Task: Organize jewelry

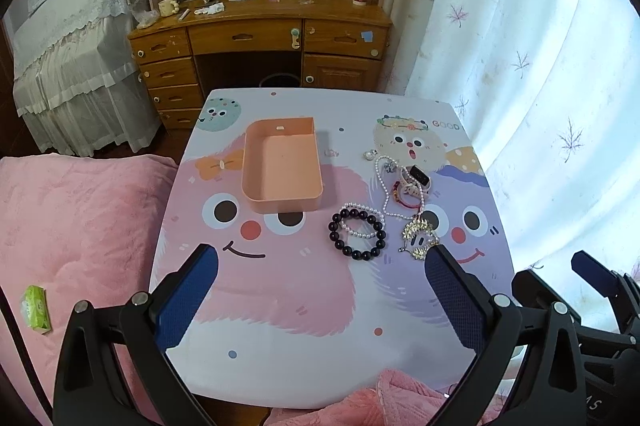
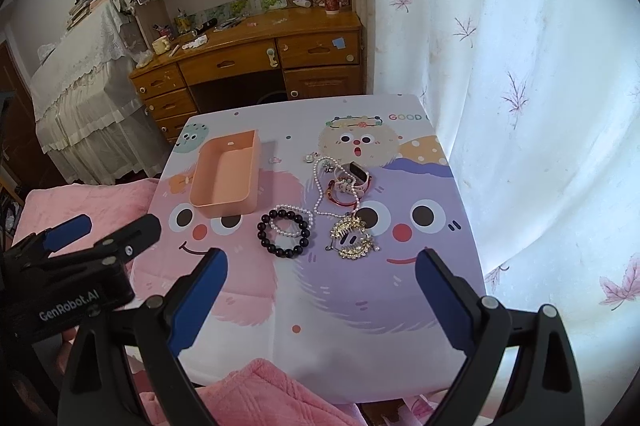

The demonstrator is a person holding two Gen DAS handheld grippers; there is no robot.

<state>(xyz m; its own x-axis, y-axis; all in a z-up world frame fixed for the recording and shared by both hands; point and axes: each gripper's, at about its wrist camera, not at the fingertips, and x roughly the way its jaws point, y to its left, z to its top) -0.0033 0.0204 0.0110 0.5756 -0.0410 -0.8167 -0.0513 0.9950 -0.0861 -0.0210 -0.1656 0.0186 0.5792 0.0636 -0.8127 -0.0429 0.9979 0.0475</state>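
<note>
Ahead, jewelry pile beyond both tongs, left and right, spread wide, holding nothing

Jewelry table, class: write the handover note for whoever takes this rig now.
Left gripper: open, holding nothing, above the table's near edge.
Right gripper: open, holding nothing, alongside.
Peach tray: nothing in it, left of centre on the cartoon table.
Right of the tray: dark bead bracelet, pearl strands, gold pieces, watch, small charms.
Done: nothing.
Left: move every piece into the tray.
</note>
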